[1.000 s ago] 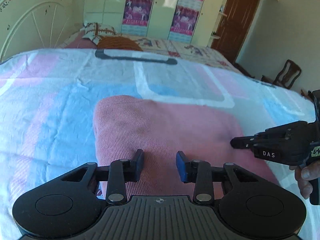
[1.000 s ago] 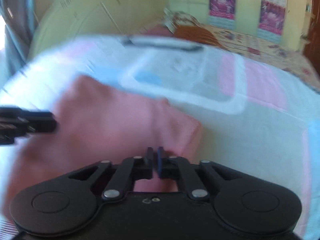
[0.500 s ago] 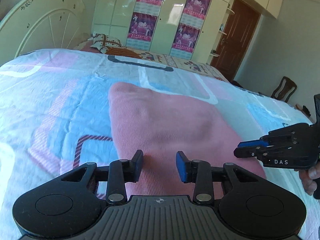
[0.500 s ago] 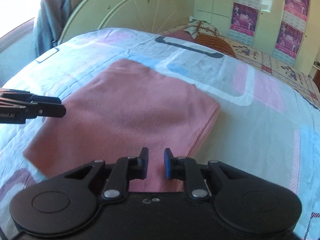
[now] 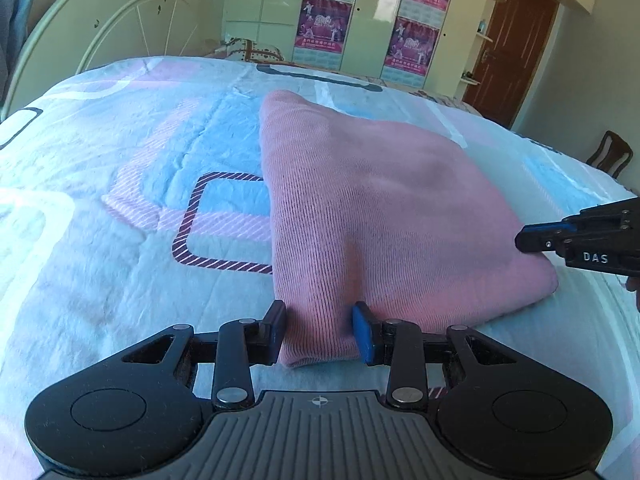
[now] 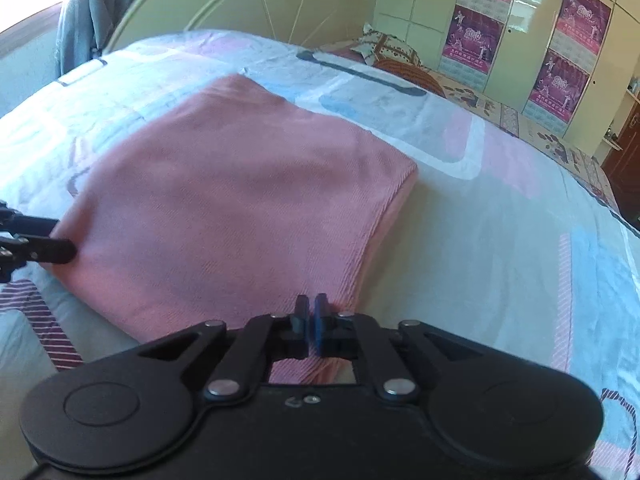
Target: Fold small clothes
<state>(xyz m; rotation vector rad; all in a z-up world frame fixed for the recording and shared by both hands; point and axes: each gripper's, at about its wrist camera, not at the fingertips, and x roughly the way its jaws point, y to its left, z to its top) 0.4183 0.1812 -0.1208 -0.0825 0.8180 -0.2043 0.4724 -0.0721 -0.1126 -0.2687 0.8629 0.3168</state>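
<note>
A pink knitted garment [image 5: 372,208] lies folded flat on the bed; it also shows in the right wrist view [image 6: 224,200]. My left gripper [image 5: 319,330] is open, its fingers on either side of the garment's near left corner. My right gripper [image 6: 310,316] is shut at the garment's near right edge; whether cloth is pinched between the fingers I cannot tell. The right gripper also shows at the right of the left wrist view [image 5: 532,238], and the left gripper at the left of the right wrist view [image 6: 60,250].
The bed is covered by a light blue, pink and white patterned sheet [image 5: 120,200]. A cream headboard [image 5: 120,32] stands at the far left. A pillow [image 6: 392,50] lies at the back. Wardrobes with posters [image 5: 328,12], a door [image 5: 516,40] and a chair [image 5: 610,154] stand beyond.
Both grippers have pulled back toward the garment's near edge. The right gripper opened half a second ago and has shut again. The left gripper stayed open.
</note>
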